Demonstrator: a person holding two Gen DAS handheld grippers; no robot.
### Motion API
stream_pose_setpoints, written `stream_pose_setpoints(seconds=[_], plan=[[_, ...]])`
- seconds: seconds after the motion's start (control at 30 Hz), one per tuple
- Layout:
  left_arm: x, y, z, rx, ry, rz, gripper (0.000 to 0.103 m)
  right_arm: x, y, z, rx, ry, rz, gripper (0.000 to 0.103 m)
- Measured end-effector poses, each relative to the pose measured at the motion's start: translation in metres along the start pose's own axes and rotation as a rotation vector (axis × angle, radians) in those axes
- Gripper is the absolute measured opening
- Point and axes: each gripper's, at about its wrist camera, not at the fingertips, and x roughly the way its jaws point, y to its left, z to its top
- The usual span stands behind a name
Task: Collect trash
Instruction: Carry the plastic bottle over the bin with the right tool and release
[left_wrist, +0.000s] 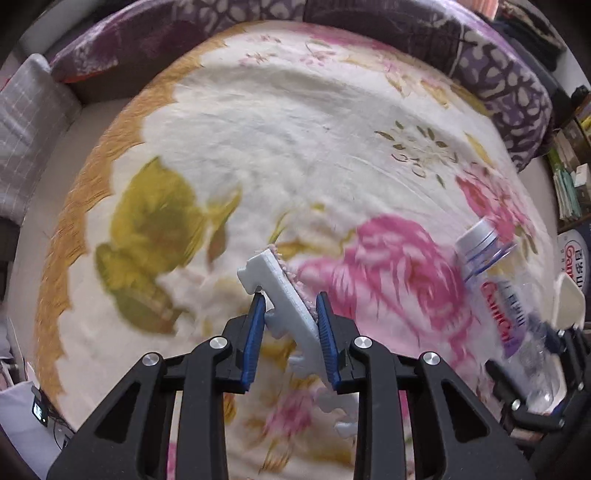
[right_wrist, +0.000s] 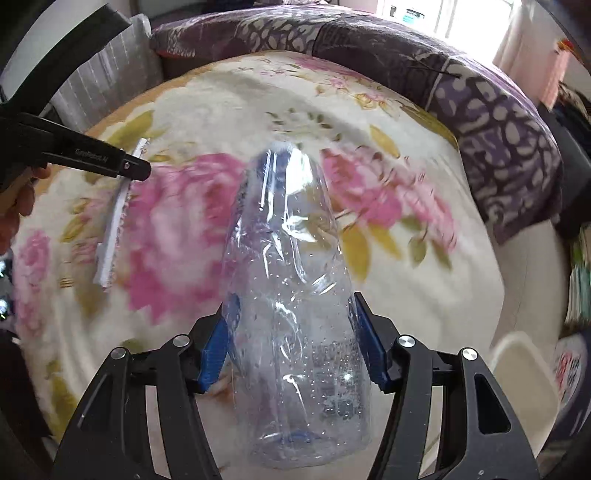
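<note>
My left gripper is clamped on a foam puzzle piece, right gripper squeezing a clear plastic bottle, both over the floral blanket.

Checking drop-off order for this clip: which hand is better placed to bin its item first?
Right, probably. The right gripper holds the plastic bottle closest to the white bin at its right. The left gripper, gripping the foam piece, sits farther away.
</note>
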Motion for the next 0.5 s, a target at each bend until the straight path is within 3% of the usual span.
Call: stream_pose_setpoints(seconds=[0.23,0.4,0.5], plan=[[-0.045,0.006,-0.037,-0.019,-0.077,-0.002,0.029,-0.049,0.028,-0.031,0.085,-0.062,0.028,0.056],[-0.067,0.004,-0.055,-0.047,-0.161,0.017,0.029,-0.076,0.031,-0.05,0.131,-0.137,0.036,0.056],[-0.074,-0.003,-0.067,-0.074,-0.208,-0.008,0.029,-0.082,0.026,-0.059,0.163,-0.186,0.025,0.056]])
